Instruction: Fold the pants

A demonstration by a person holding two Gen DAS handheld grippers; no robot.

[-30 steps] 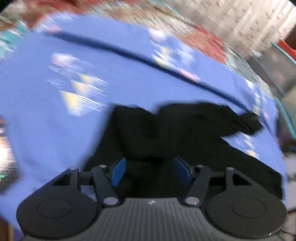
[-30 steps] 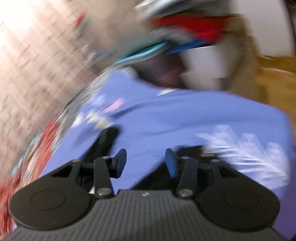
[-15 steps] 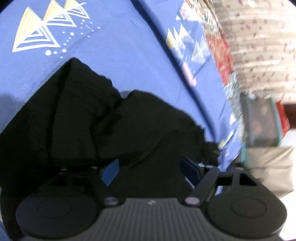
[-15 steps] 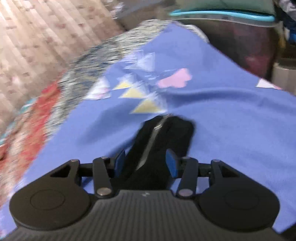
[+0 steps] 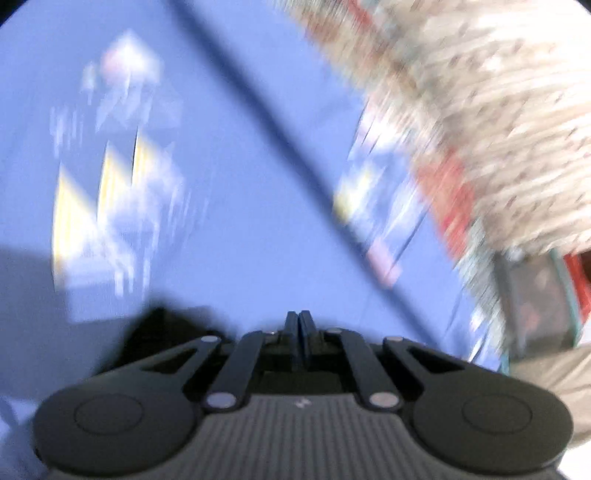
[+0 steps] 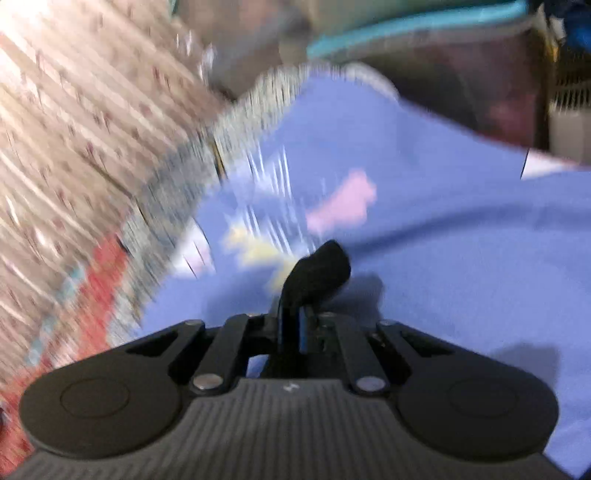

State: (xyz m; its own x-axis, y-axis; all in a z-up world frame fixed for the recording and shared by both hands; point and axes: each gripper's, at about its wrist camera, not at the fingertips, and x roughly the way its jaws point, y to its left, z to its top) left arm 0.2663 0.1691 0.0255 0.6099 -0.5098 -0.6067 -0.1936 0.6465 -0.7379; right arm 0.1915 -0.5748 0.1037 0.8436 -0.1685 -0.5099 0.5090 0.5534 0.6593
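Right gripper clenched on one black tuft of pants, poking up past the fingertips over blue bedspread. Left gripper pressed together too, dark cloth just beneath; grasp itself hidden. Beyond, blurred: curtain, only in right view a teal-rimmed bin.

Both views motion-blurred. Blue sheet ahead of left gripper: flat, open, one dark crease running across. Curtain bounds far right edge; dark box beside bed corner. Right gripper: pants bunched at tips; open sheet to right; curtain left, teal-rimmed bin beyond far edge.
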